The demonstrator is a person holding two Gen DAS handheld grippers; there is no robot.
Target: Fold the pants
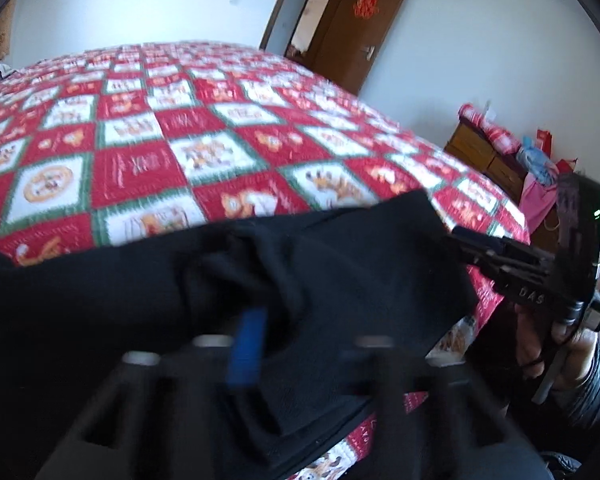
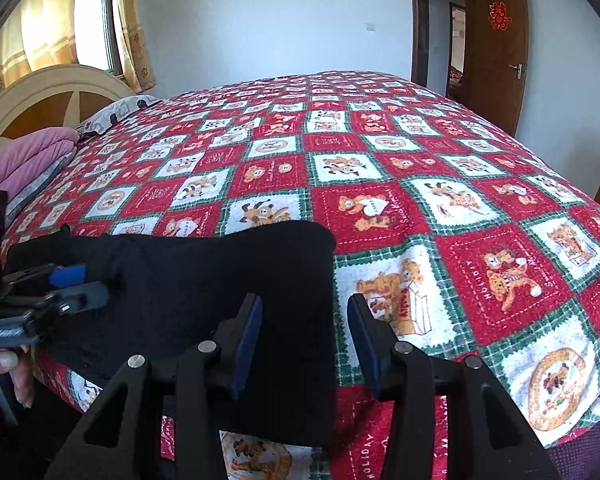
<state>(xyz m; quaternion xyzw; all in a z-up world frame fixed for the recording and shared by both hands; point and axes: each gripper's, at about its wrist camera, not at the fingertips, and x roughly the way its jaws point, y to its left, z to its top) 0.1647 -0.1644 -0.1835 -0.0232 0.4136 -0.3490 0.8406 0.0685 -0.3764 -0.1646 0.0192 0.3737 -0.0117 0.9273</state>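
The black pants (image 2: 228, 280) lie folded at the near edge of the bed, also in the left wrist view (image 1: 340, 272). My left gripper (image 1: 284, 344) is blurred, with black cloth bunched between its fingers and one blue pad (image 1: 246, 348) showing; it appears shut on the pants, and shows at the left of the right wrist view (image 2: 72, 284). My right gripper (image 2: 306, 344) is open and empty, straddling the right edge of the pants just above them. It appears at the right of the left wrist view (image 1: 496, 256).
The bed has a red, white and green bear-patterned cover (image 2: 440, 208). A cream headboard (image 2: 48, 96), a pink blanket (image 2: 24, 160) and a pillow sit at the left. A brown door (image 2: 496, 48) stands open behind. A wooden dresser (image 1: 484, 152) with clutter stands right.
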